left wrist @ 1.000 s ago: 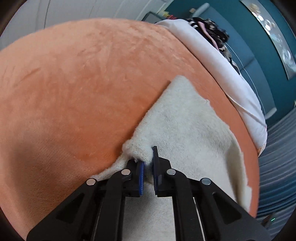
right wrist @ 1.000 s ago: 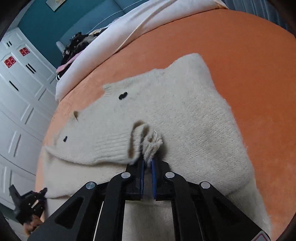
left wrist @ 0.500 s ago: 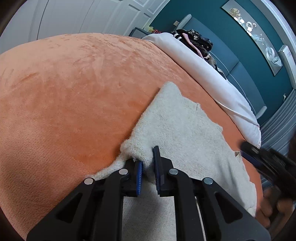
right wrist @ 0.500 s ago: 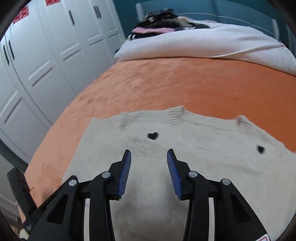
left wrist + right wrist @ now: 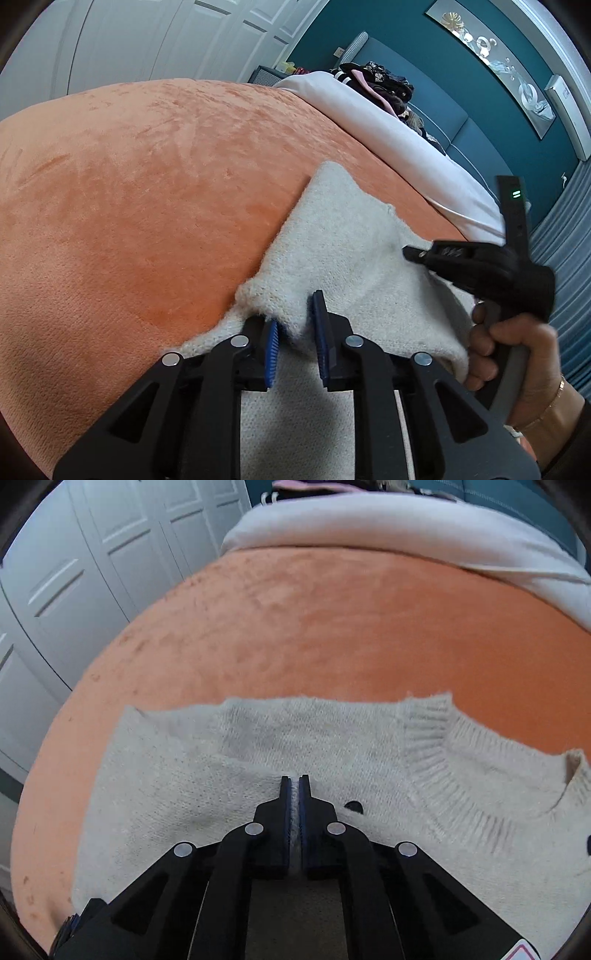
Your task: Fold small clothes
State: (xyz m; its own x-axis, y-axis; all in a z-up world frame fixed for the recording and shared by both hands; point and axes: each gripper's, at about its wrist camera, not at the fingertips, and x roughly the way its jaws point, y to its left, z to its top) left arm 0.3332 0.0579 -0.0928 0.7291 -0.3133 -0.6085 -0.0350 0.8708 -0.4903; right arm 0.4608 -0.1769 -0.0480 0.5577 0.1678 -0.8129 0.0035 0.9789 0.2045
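A cream knitted sweater lay spread flat on the orange blanket of the bed, its ribbed collar toward the white duvet at the far edge. The right gripper had its jaws pinched shut on a fold of the sweater. The left gripper stood parted, a bunched edge of knit lying loose between its blue pads.

A bedroom: orange-blanketed bed, white wardrobe doors.
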